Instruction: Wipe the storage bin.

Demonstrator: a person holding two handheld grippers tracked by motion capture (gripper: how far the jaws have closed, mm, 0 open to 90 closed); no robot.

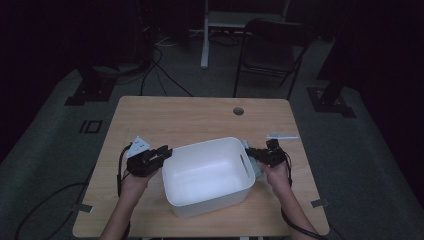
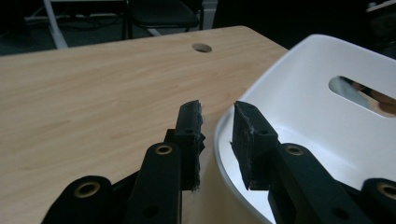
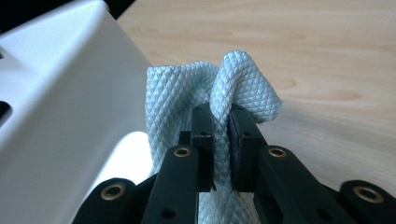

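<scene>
On the light wooden table (image 1: 200,117) stands a white plastic bin with slot handles (image 1: 207,175), near the person's edge. The right gripper (image 3: 221,140) is clenched on a pale blue cloth with a diamond quilted pattern (image 3: 243,79); the cloth is pinched between the two black pads and its folded part rises above them, just beside the outer wall of the bin, on the bin's right side. The left gripper (image 2: 217,135) is released: its jaws stand one on each side of the bin's left rim, one outside and one inside, and the pads do not press on it.
</scene>
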